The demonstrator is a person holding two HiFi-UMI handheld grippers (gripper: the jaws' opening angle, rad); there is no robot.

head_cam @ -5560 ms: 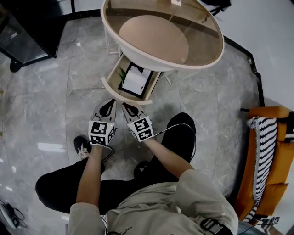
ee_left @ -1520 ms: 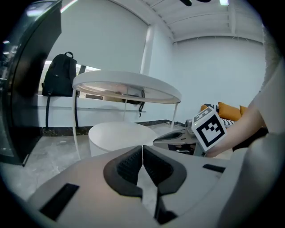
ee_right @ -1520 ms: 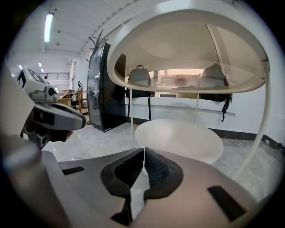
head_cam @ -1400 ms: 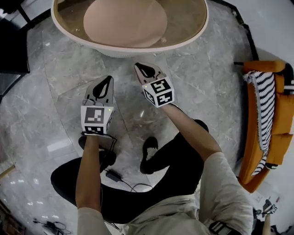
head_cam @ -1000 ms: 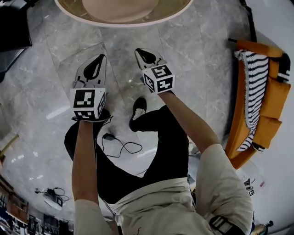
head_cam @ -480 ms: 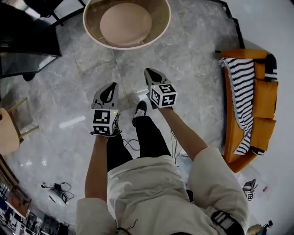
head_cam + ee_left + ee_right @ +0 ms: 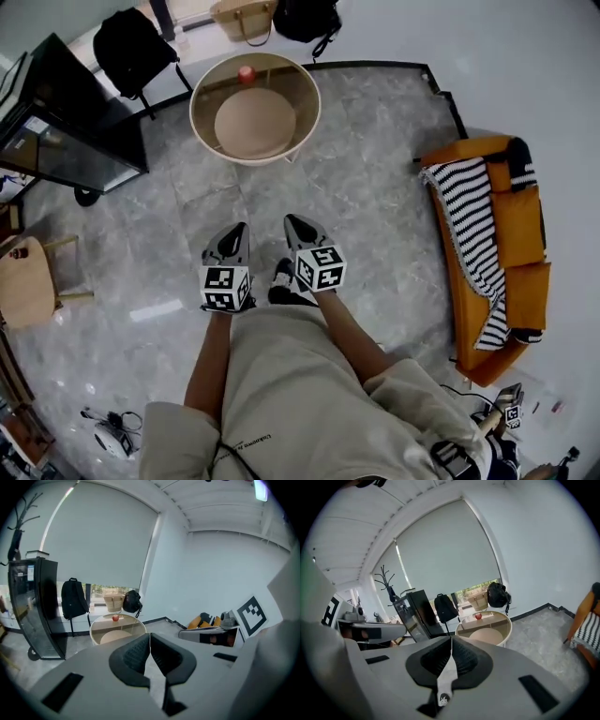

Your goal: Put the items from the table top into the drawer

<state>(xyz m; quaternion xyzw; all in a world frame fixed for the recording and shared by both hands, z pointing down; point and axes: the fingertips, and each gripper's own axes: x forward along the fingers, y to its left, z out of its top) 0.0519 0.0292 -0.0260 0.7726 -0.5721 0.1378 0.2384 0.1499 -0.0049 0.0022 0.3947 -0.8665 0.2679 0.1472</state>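
The round wooden table (image 7: 298,127) stands far ahead on the grey floor. A small red apple (image 7: 247,73) sits on its far side, also seen as the apple (image 7: 115,618) in the left gripper view and the apple (image 7: 478,616) in the right gripper view. No pulled-out drawer shows. My left gripper (image 7: 234,235) and right gripper (image 7: 293,225) hang side by side in front of my body, well short of the table. The left gripper (image 7: 150,637) and the right gripper (image 7: 451,642) are both shut with nothing between their pads.
A black glass-fronted cabinet (image 7: 66,131) stands left of the table. A black backpack (image 7: 127,47), a tan bag (image 7: 236,14) and a black bag (image 7: 305,19) line the far wall. An orange sofa (image 7: 525,234) with a striped blanket is at right, a wooden chair (image 7: 28,281) at left.
The person has stood up from a crouch. Both grippers rose with them, still shut, and the table now lies farther away. The drawer that stood open earlier no longer sticks out.
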